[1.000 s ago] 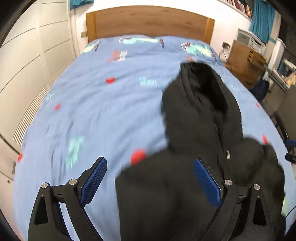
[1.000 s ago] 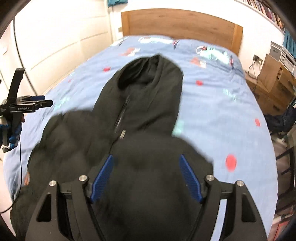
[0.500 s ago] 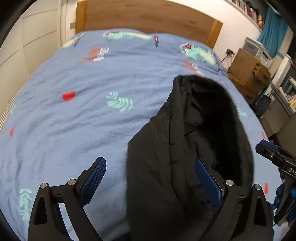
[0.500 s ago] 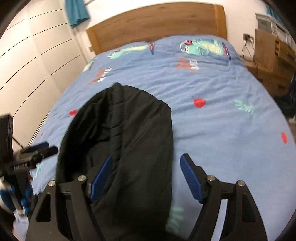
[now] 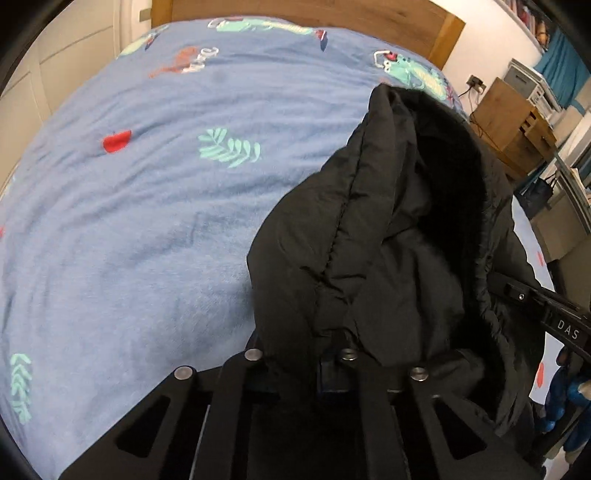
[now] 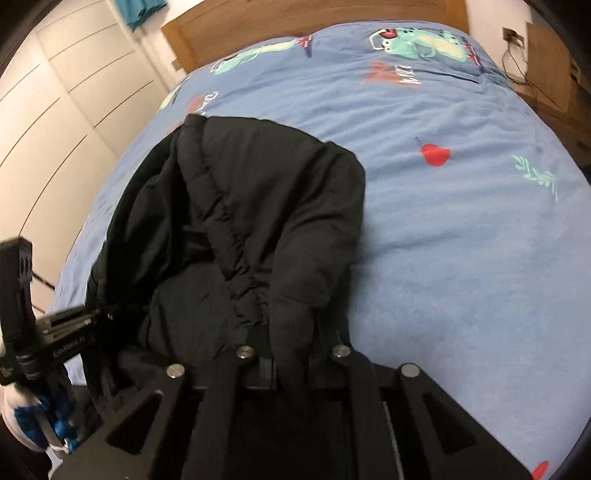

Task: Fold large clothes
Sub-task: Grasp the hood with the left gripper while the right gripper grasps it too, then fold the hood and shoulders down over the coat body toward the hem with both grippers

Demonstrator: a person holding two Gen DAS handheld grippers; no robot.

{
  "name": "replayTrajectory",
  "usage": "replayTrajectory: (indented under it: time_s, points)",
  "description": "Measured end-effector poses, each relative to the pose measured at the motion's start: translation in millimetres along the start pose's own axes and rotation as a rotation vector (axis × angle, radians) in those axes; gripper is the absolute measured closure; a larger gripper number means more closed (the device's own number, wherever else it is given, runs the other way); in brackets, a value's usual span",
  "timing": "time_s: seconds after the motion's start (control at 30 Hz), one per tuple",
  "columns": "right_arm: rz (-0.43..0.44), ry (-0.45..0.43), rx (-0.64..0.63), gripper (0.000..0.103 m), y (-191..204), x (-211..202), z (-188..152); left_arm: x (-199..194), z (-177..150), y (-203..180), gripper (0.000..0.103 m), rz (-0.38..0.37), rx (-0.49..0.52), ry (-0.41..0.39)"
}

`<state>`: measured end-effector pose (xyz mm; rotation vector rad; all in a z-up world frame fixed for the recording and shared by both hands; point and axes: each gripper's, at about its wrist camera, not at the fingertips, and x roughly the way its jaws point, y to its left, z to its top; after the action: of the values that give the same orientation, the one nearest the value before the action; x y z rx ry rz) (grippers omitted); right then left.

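A bed covered by a blue patterned duvet fills both views, backed by a wooden headboard. White panelled wardrobe doors are seen along one side; a brown wooden cabinet stands on the other. A black padded hooded jacket is spread on the duvet, hood toward the headboard.

The left gripper is held low at the jacket's near edge, fingers drawn together and pinching a bunch of black fabric. The right gripper is posed the same way, its fingers pressed onto a fold of the jacket.

The hood's dark opening is shown only in the left wrist view, with the right gripper's body at the right edge. The wardrobe and the left gripper's body are shown in the right wrist view.
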<state>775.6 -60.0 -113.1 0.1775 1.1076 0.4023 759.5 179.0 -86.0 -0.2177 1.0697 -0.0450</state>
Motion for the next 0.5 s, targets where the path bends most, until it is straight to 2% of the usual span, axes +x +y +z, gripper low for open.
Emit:
replayTrajectory:
  time_s: [0.13,0.23,0.33,0.5]
  points:
    - [0.031,-0.013,-0.067,0.096,14.1,-39.2,-8.8,-44.2,-13.6,-2.7,0.095,-0.020,0.018,-0.043]
    - [0.052,-0.049,-0.121,0.096,26.8,-86.0,-23.5,-83.2,-34.1,-2.1,0.095,-0.055,0.021,-0.082]
    - [0.100,-0.118,-0.165,0.096,38.8,-145.9,-53.7,-128.7,-70.3,0.5,0.095,-0.089,0.019,-0.132]
    - [0.156,-0.184,-0.214,0.096,52.8,-213.2,-118.5,-186.8,-142.3,3.4,0.094,-0.137,0.053,-0.208]
